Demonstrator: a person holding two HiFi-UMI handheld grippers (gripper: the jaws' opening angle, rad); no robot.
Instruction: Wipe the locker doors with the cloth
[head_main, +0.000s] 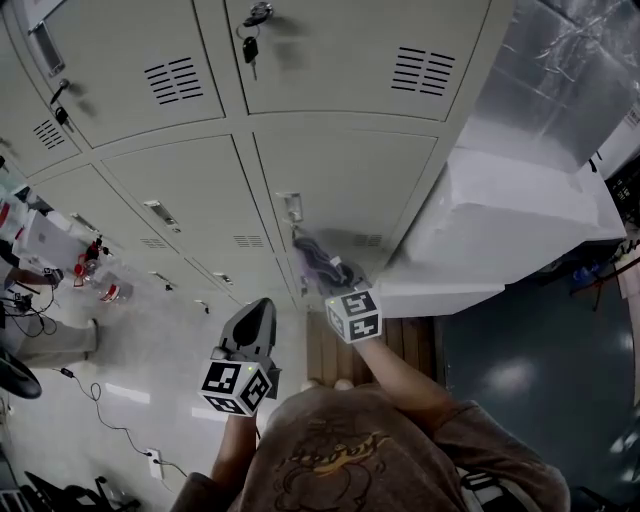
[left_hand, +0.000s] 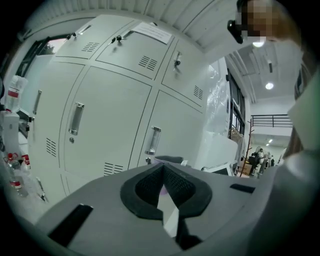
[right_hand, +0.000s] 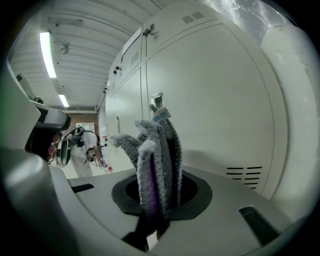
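Note:
A bank of pale grey locker doors (head_main: 330, 175) fills the head view. My right gripper (head_main: 330, 275) is shut on a grey and purple fuzzy cloth (head_main: 318, 258), which it holds against the lower door just below its handle (head_main: 289, 207). In the right gripper view the cloth (right_hand: 155, 165) stands bunched between the jaws, close to the door (right_hand: 210, 110). My left gripper (head_main: 250, 325) hangs lower and to the left, away from the doors, its jaws shut with nothing between them (left_hand: 165, 192).
A white plastic-wrapped appliance (head_main: 510, 215) stands right of the lockers. Keys hang from an upper door lock (head_main: 250, 45). Bottles and clutter (head_main: 95, 275) sit on the floor at left, with cables (head_main: 100, 410) nearby. Another person (right_hand: 80, 145) stands in the distance.

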